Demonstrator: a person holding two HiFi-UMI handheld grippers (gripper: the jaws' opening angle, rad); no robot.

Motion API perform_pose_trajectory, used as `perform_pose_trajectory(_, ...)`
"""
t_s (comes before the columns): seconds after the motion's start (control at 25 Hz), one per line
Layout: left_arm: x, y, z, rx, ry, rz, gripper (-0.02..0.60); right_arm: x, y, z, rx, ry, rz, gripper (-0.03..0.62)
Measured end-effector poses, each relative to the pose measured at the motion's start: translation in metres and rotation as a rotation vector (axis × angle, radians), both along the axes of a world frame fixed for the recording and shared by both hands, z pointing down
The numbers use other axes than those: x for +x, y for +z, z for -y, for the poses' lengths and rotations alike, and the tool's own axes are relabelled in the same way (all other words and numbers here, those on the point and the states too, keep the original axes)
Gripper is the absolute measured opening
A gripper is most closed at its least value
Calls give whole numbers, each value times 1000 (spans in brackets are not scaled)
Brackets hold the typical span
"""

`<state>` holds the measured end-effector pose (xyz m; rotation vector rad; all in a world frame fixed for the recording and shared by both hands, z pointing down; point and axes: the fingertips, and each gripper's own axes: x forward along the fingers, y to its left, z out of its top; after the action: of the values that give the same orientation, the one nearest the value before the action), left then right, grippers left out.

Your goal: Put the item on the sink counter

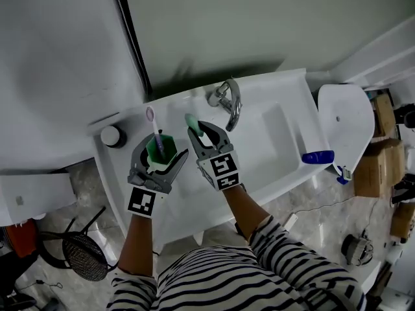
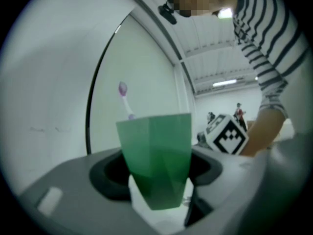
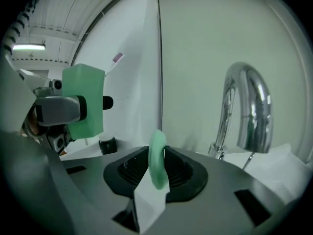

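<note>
Only the head view takes in the whole white sink counter (image 1: 188,199), with both grippers side by side over its left part, near the faucet (image 1: 228,101). The right gripper view alone shows the right gripper (image 3: 157,168) pinched shut on a thin pale green item (image 3: 157,151), seen edge-on. The left gripper (image 2: 159,173), pointing level, clamps a green cup (image 2: 156,151). A purple-headed toothbrush (image 2: 124,99) stands in the cup. The right gripper tilts slightly downward. Whether either held thing touches the counter is unclear.

We see a chrome tap (image 1: 230,105), a small round jar (image 1: 112,136) well left of it — a blue bottle (image 1: 318,157) far right.
</note>
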<state>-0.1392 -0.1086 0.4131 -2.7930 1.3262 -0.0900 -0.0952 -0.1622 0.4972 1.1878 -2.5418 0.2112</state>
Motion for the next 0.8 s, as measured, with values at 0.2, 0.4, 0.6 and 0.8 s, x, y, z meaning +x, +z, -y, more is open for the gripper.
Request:
perform_pose_trajectory(0.2,-5,19,12,-32,-17,-13,316,-5,25,14,-48,17,9,97)
perform_pose_trajectory(0.4,-8,33,23,-46,-13,2,316,-10,55,30,-165,71,78,97)
perform_pose_trajectory(0.6,-12,41,28,-50,-16,9,316,-27,72,40,-245,64,120,97)
perform_pose_trajectory(0.8,-20,45,32,-58,-29,0,316,-47,82,44,-328,2,129,97)
